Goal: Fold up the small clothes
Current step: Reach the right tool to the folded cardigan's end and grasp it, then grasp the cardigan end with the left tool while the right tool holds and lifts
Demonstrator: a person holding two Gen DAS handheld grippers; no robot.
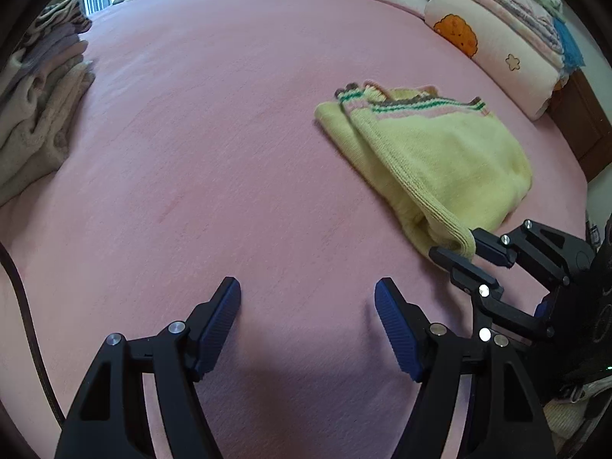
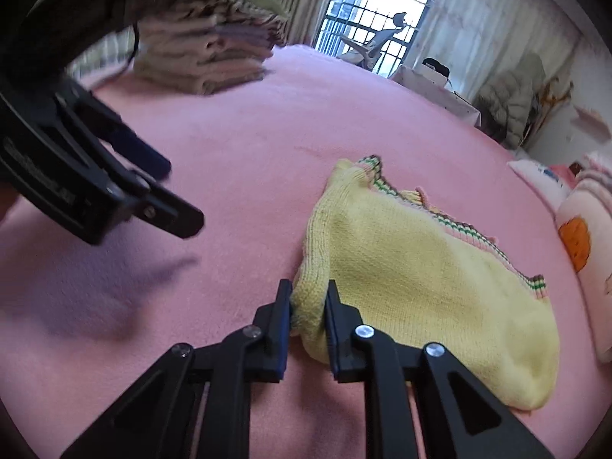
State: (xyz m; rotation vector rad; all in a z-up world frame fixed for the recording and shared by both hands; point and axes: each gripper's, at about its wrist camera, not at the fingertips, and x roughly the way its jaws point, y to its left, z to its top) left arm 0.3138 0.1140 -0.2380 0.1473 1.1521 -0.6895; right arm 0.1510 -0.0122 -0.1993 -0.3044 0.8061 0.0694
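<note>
A small yellow knitted sweater with green, brown and pink striped trim lies folded over on the pink bed cover. It also shows in the right wrist view. My right gripper is shut on the near folded edge of the sweater, and shows at the right of the left wrist view. My left gripper is open and empty, low over bare cover left of the sweater. It shows blurred at the left of the right wrist view.
A stack of folded clothes sits at the bed's left side, also in the right wrist view. Pillows and folded bedding line the far right. A barred window and a chair stand beyond the bed.
</note>
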